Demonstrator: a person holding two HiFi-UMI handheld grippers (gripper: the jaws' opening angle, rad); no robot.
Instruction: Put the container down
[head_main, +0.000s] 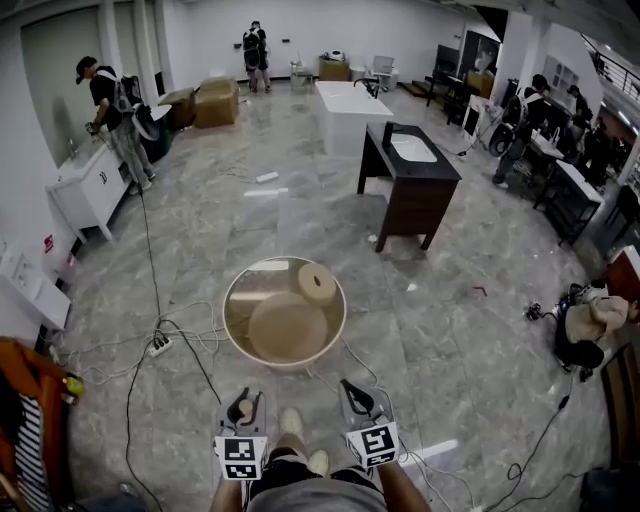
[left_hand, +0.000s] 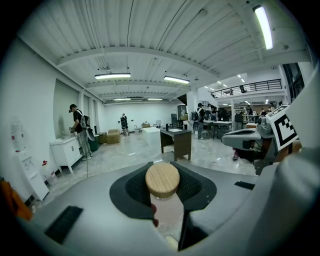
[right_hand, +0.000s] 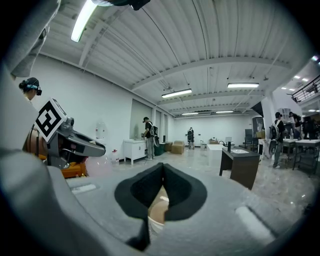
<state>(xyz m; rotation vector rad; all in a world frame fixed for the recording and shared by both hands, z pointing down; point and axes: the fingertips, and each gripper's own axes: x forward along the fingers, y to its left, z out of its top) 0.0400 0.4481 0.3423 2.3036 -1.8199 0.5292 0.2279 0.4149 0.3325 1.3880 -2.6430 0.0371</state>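
Container: clear body, round wooden lid, in left gripper.

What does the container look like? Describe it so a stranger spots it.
Look below the round table, at the left gripper. The container is clamped in it: a clear jar with a round wooden lid. The right gripper holds nothing.

large open lab hall: marble floor carrying loose cables, sink cabinet standing free, people working at desks.
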